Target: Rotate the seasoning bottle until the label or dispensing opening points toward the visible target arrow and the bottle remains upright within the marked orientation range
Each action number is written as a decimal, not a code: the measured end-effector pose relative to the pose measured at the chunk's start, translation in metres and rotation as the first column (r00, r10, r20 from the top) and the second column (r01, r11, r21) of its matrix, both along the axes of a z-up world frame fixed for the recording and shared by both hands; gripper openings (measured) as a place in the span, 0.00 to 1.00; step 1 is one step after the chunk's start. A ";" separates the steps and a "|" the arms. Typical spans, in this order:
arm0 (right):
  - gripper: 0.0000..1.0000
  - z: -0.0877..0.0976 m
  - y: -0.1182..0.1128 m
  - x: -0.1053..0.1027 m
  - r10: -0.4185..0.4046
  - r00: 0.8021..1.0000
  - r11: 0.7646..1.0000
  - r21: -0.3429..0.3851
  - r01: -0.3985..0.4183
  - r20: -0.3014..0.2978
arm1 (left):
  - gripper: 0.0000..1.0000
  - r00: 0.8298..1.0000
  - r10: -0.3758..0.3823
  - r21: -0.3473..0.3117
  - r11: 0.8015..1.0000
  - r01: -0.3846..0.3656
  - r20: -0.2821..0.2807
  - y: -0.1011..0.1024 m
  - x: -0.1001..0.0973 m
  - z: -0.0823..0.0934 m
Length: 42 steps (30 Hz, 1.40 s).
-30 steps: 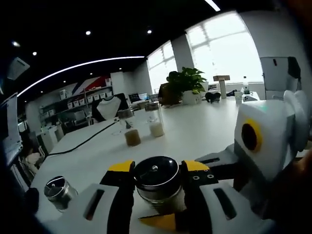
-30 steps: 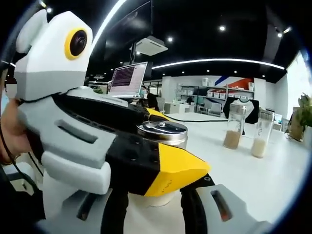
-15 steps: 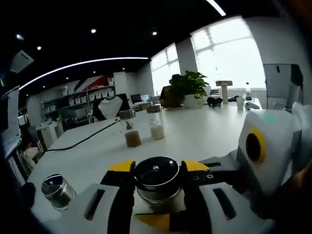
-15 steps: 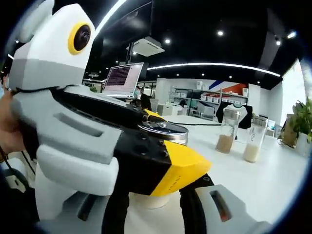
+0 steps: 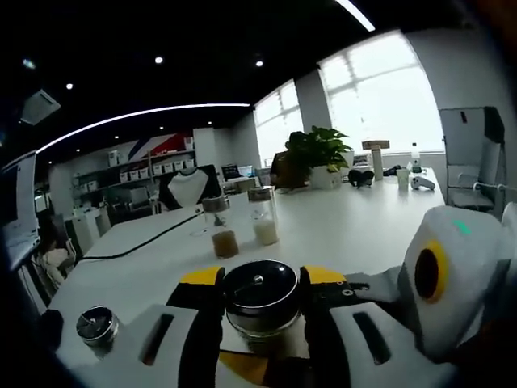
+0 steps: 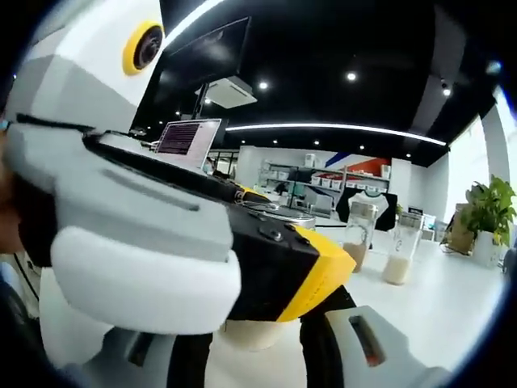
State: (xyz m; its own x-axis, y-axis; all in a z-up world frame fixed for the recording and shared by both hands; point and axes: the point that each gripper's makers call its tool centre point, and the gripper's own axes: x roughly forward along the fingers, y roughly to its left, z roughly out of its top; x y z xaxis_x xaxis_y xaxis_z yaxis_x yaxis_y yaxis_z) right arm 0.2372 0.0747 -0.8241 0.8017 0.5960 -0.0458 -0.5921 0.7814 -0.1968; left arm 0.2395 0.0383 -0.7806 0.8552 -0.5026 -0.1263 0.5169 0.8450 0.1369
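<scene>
In the left gripper view the left gripper (image 5: 260,303) clamps the seasoning bottle (image 5: 261,295) between its yellow-tipped jaws, upright over the white table (image 5: 339,218). The right gripper (image 6: 254,339) closes on the bottle's base from the right. Two glass jars (image 5: 241,223) stand farther off; a small metal tin (image 5: 97,325) sits near left.

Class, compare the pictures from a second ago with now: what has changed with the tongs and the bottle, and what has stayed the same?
Nothing was taken hold of or let go. The left tongs stay shut on the steel-capped seasoning bottle, still upright. In the right gripper view they loom larger, so the tongs have closed in. The right tongs' state cannot be told. The two glass jars and small metal cap seem unmoved.
</scene>
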 end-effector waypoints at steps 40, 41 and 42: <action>0.34 0.021 0.005 -0.025 0.292 0.956 0.936 0.207 -0.286 0.002 | 0.40 0.916 -0.401 -0.080 0.914 0.398 -0.021 -0.015 -0.024 0.011; 0.34 0.021 0.006 -0.026 0.290 0.957 0.939 0.195 -0.285 0.003 | 0.40 0.915 -0.403 -0.075 0.913 0.401 -0.022 -0.015 -0.025 0.010; 0.34 0.019 0.006 -0.026 0.287 0.958 0.944 0.167 -0.284 0.007 | 0.40 0.914 -0.405 -0.076 0.913 0.402 -0.029 -0.015 -0.025 0.009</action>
